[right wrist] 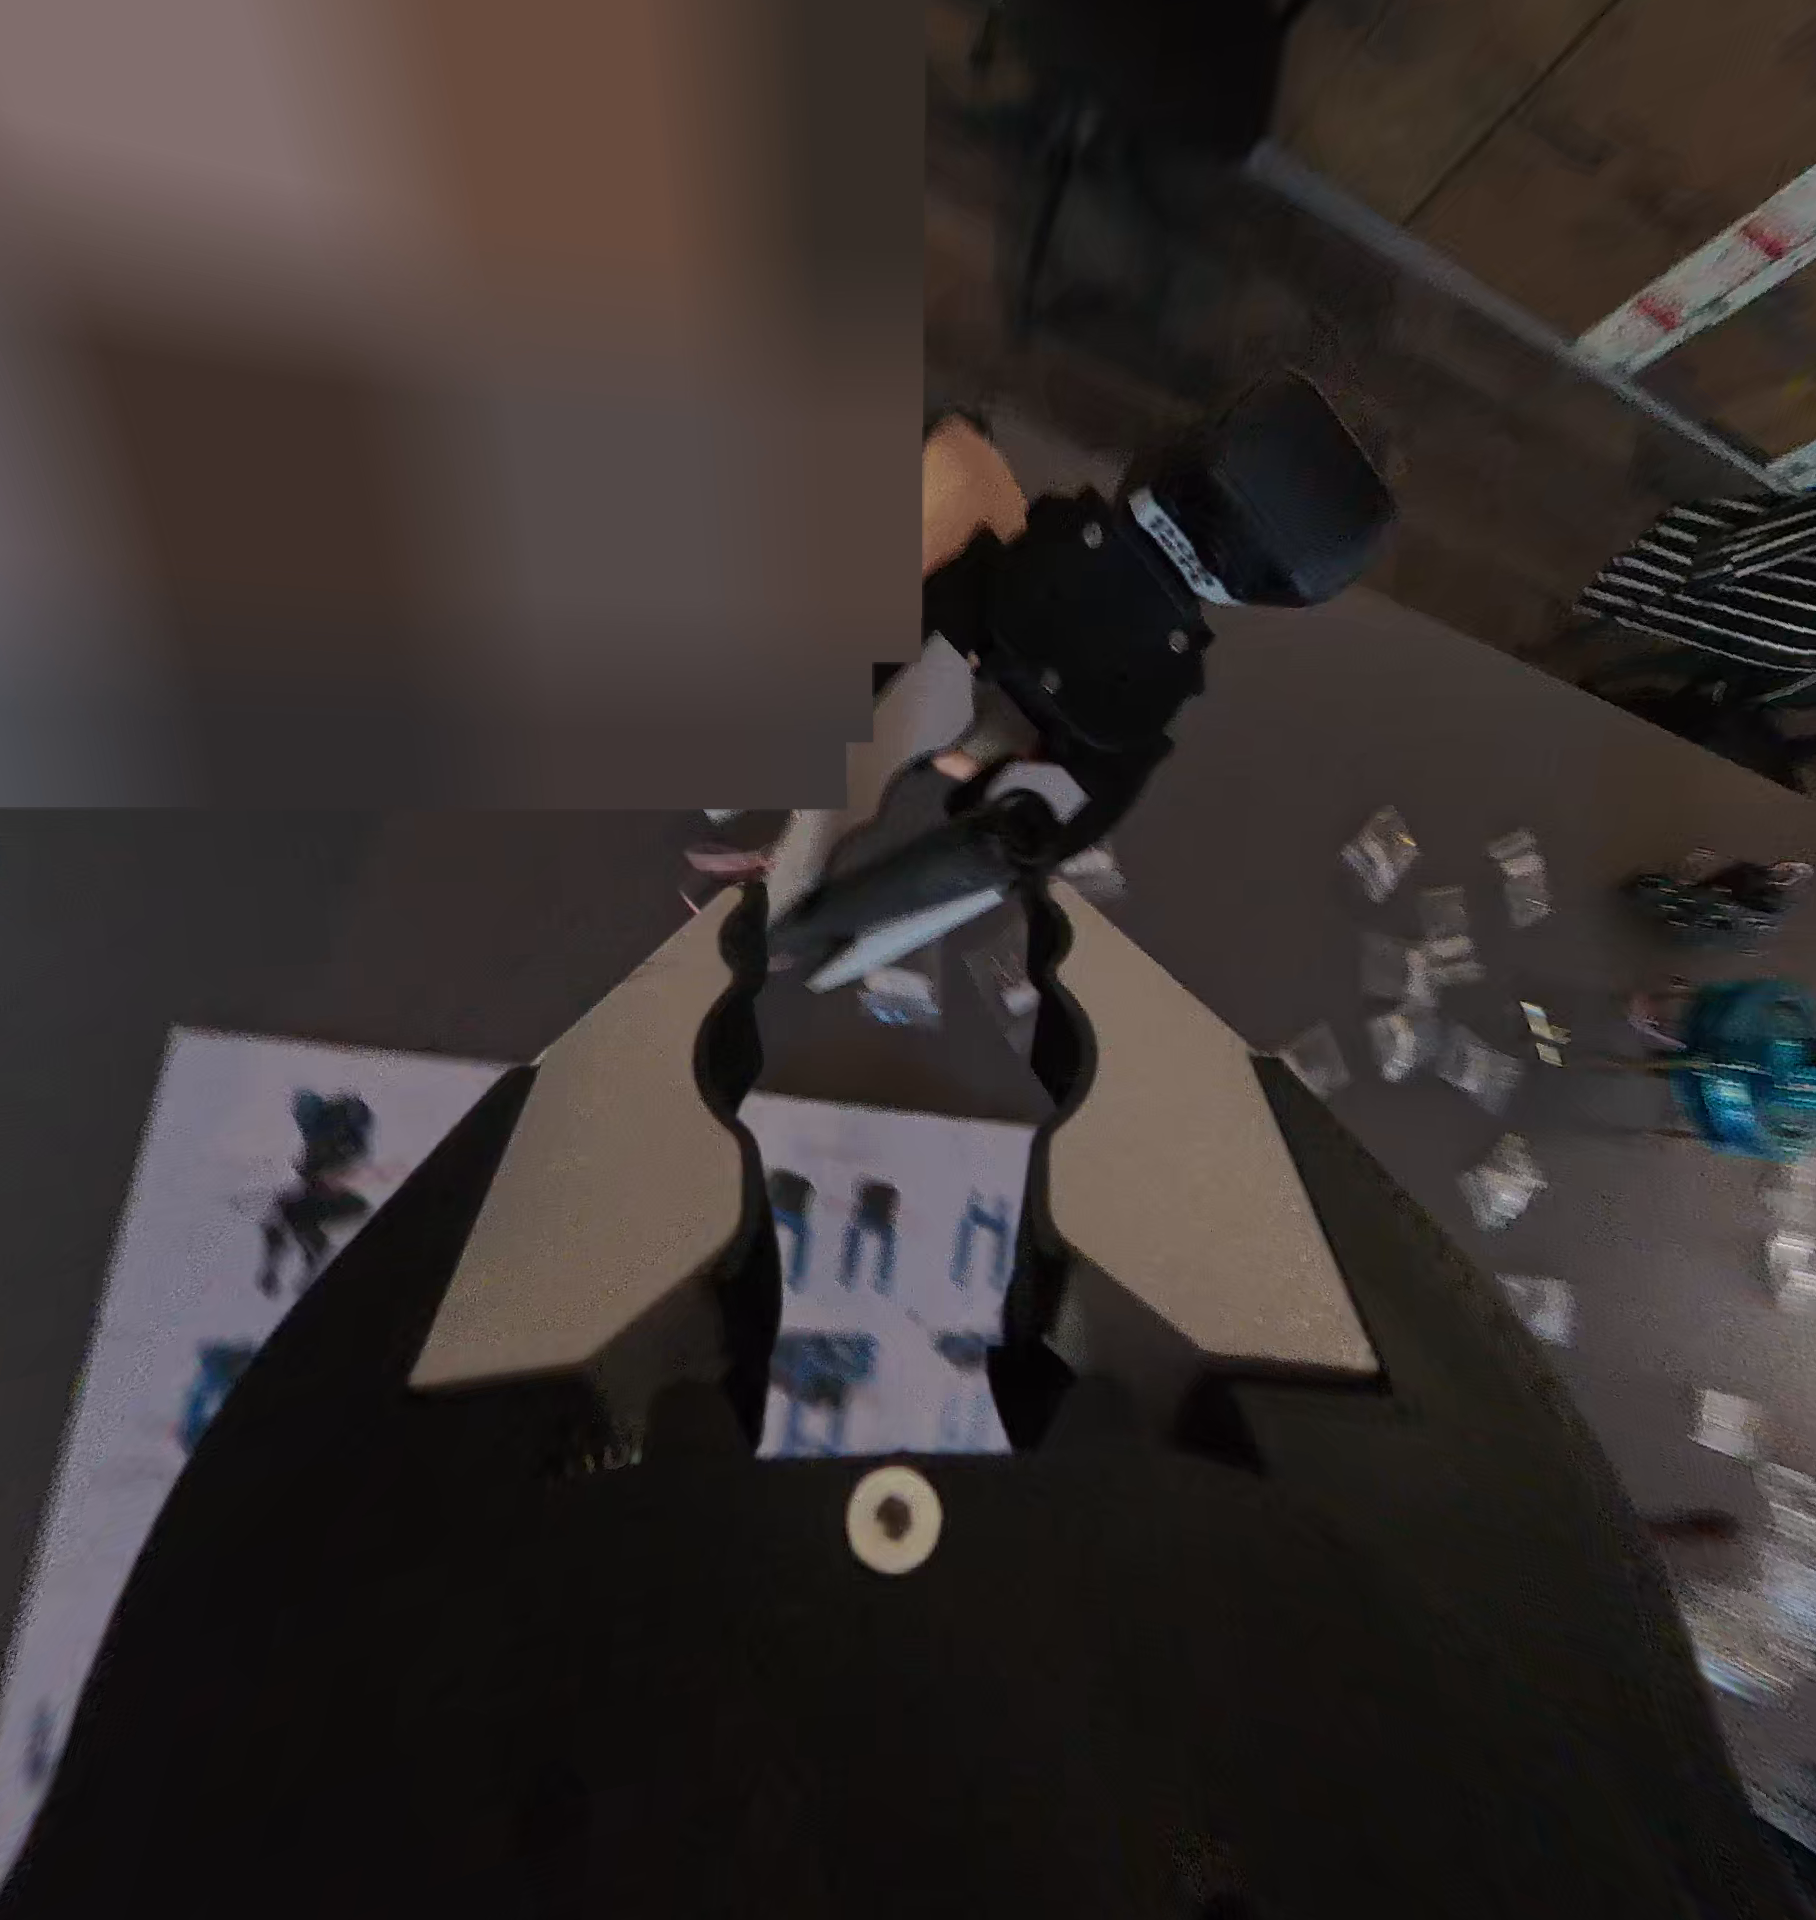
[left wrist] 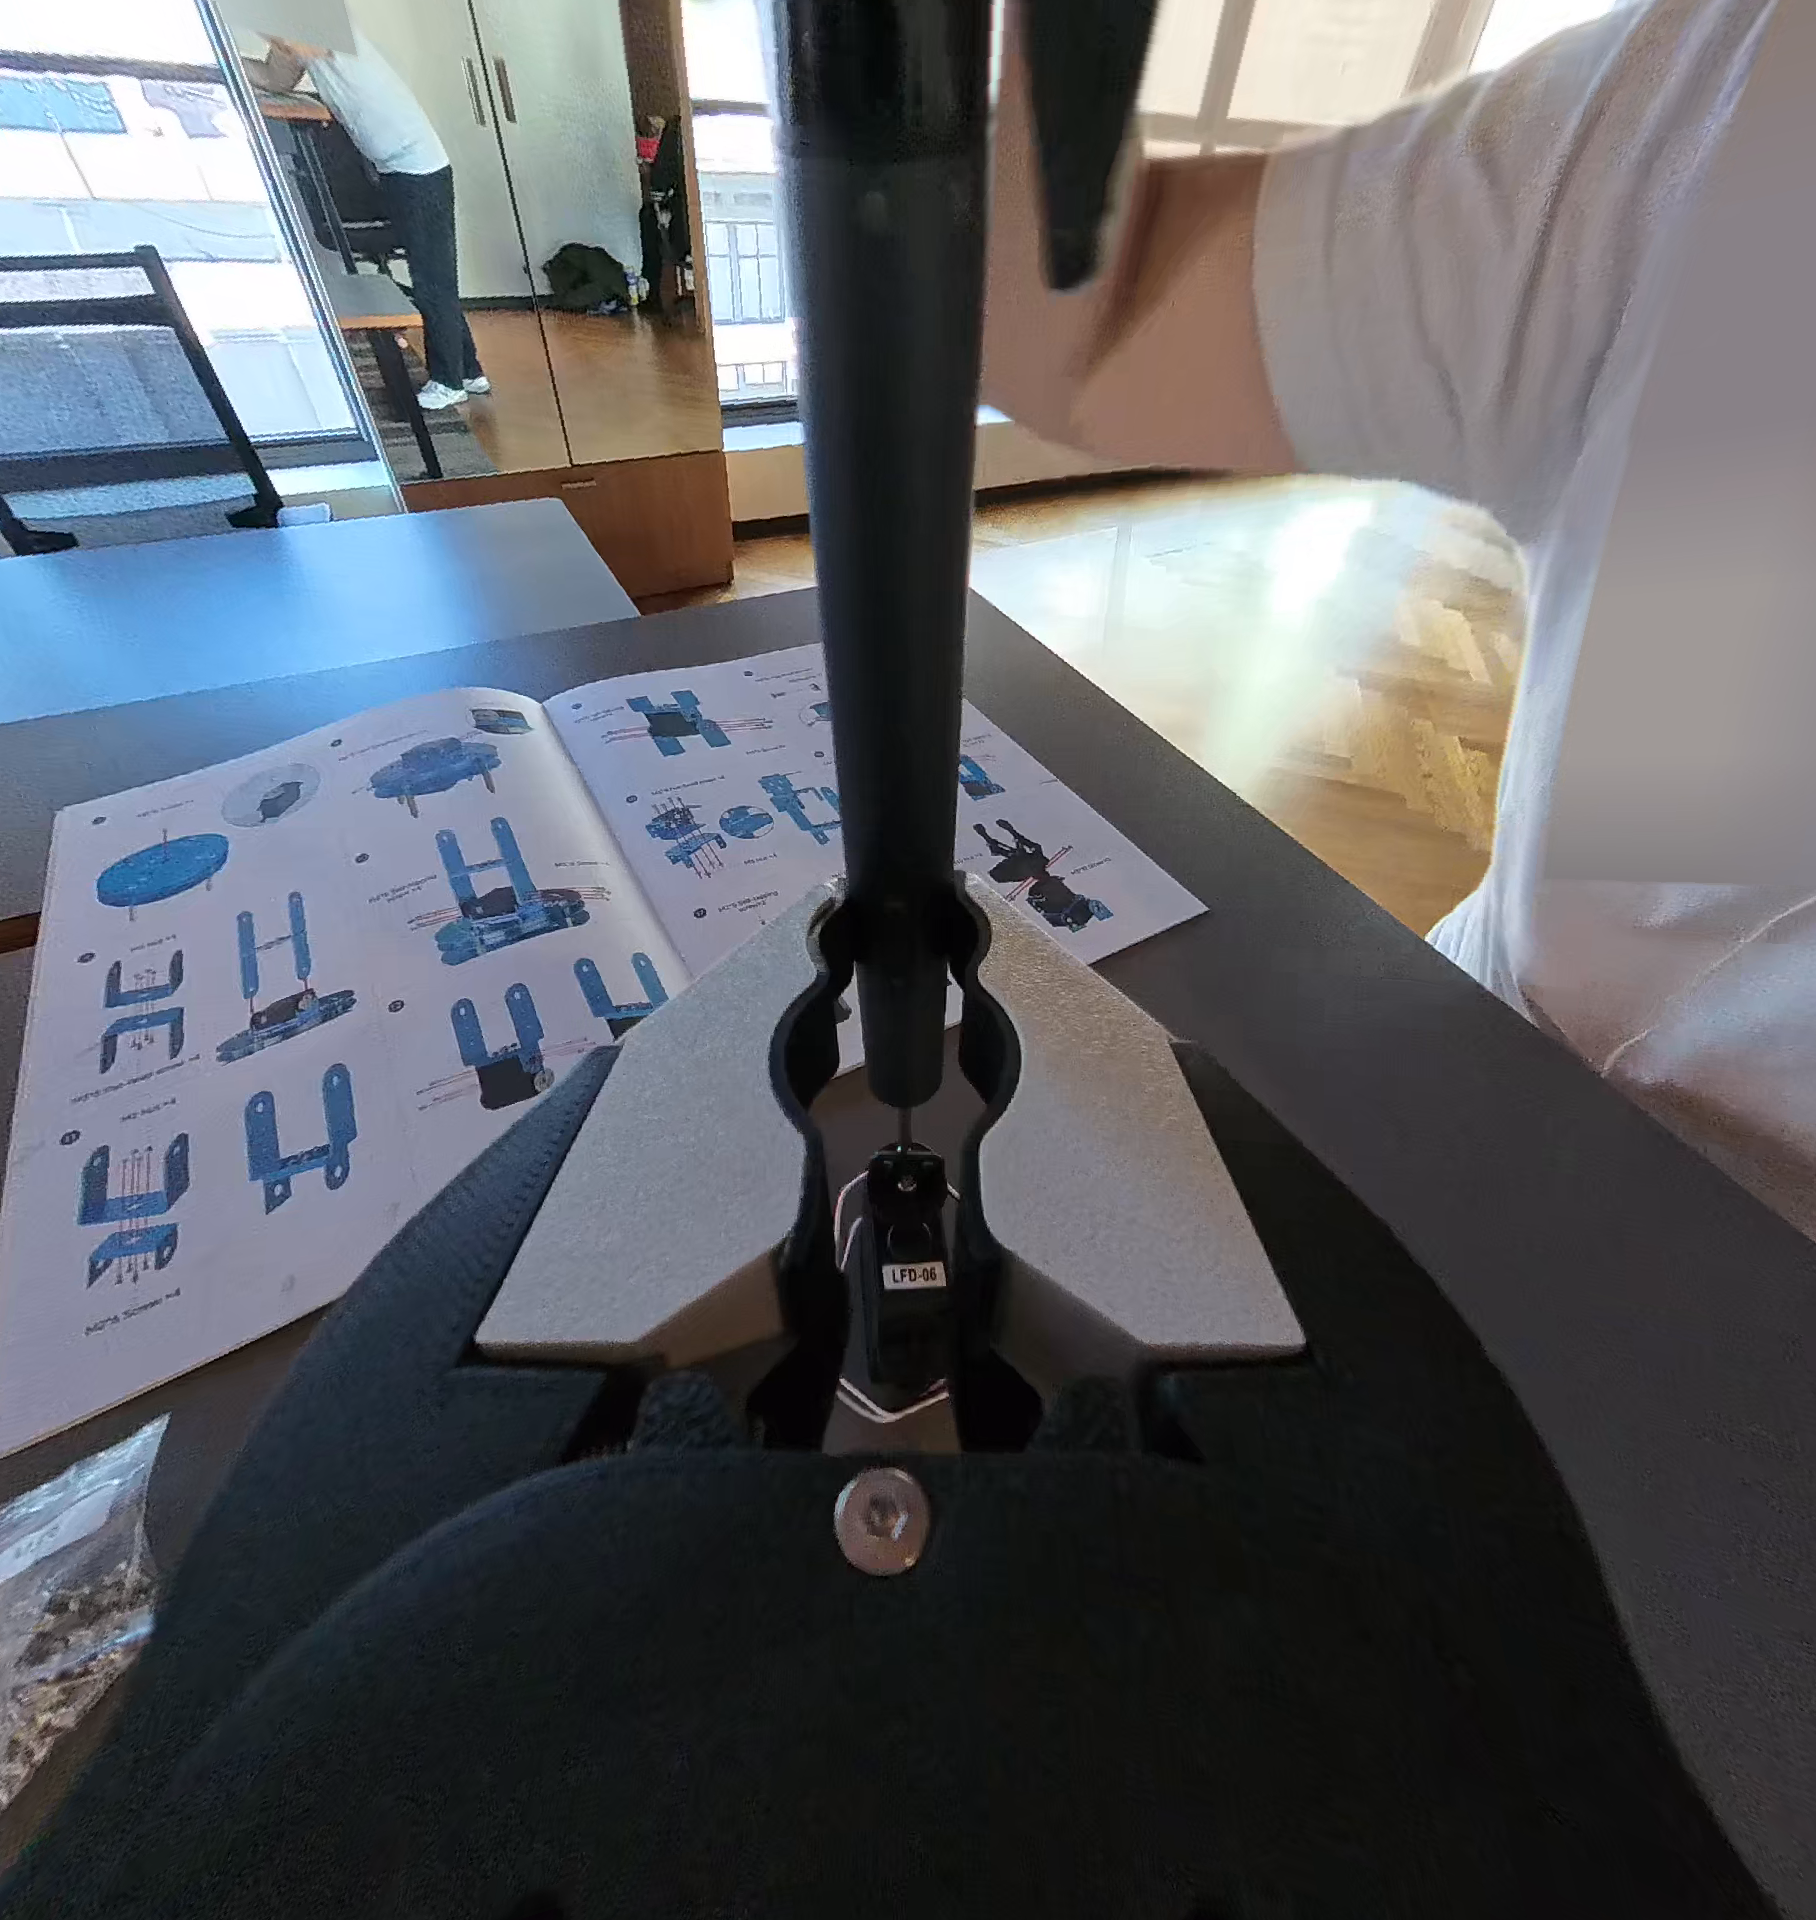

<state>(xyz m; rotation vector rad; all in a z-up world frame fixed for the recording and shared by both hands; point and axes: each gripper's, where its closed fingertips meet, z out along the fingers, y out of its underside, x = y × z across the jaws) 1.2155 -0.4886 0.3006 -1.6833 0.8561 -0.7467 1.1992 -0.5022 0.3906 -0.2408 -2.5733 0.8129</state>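
My left gripper (left wrist: 888,904) is shut on a small black servo (left wrist: 909,1288) with a white label, held deep between its grey fingers (left wrist: 675,1164). A long black screwdriver (left wrist: 888,623) stands nearly upright through the notch at the fingertips, with its thin tip on the servo's top. My right gripper (right wrist: 899,904) is open and empty, high above the table and blurred by motion. One of its dark fingers (left wrist: 1070,145) shows just right of the screwdriver's upper handle. The left gripper's body (right wrist: 1091,644) shows beyond the right fingertips.
An open assembly manual (left wrist: 364,987) with blue drawings lies on the dark table (left wrist: 1403,1143); it also shows under the right gripper (right wrist: 260,1195). A screw bag (left wrist: 52,1600) lies at front left. Several small bags (right wrist: 1423,997) and a blue round part (right wrist: 1745,1081) lie to the right. A white sleeve (left wrist: 1506,312) reaches in.
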